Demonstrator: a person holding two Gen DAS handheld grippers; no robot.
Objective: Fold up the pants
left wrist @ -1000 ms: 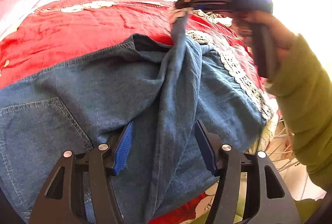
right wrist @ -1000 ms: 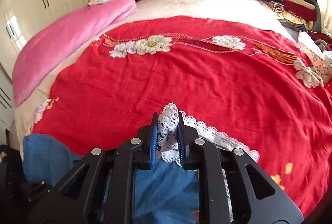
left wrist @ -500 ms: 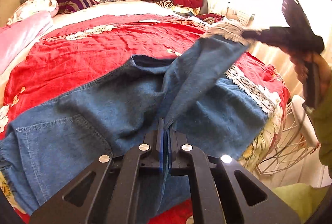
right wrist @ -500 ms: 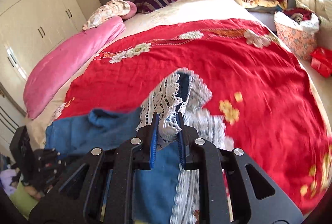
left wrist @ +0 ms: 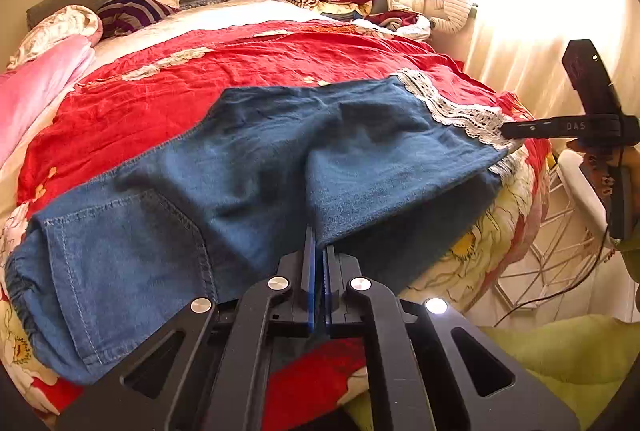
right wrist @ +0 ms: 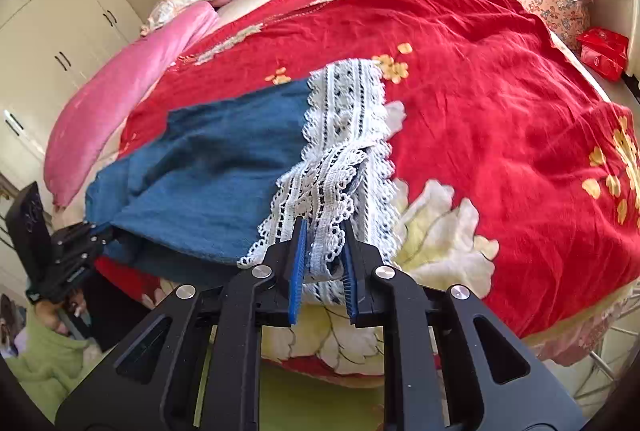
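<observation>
Pants (left wrist: 248,167) lie on bedspread (left wrist: 168,99); left gripper (left wrist: 318,251) clamps denim edge, right gripper (right wrist: 322,263) clamps lace hem (jaws slightly parted).

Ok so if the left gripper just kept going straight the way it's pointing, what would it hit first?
Probably the blue denim pants themselves: the left gripper is already shut on their near fold, and more denim lies right ahead, with the red bedspread under it. Depth is hard to judge.

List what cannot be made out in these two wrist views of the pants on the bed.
- Left wrist view: the lower pants leg lies under the folded-over one; the right tongs tips are lost in the lace hem.
- Right wrist view: the waistband is cut off; the left tongs tips sit buried in denim.
- Both views: the window glare and the bed foot beyond the frame.
</observation>
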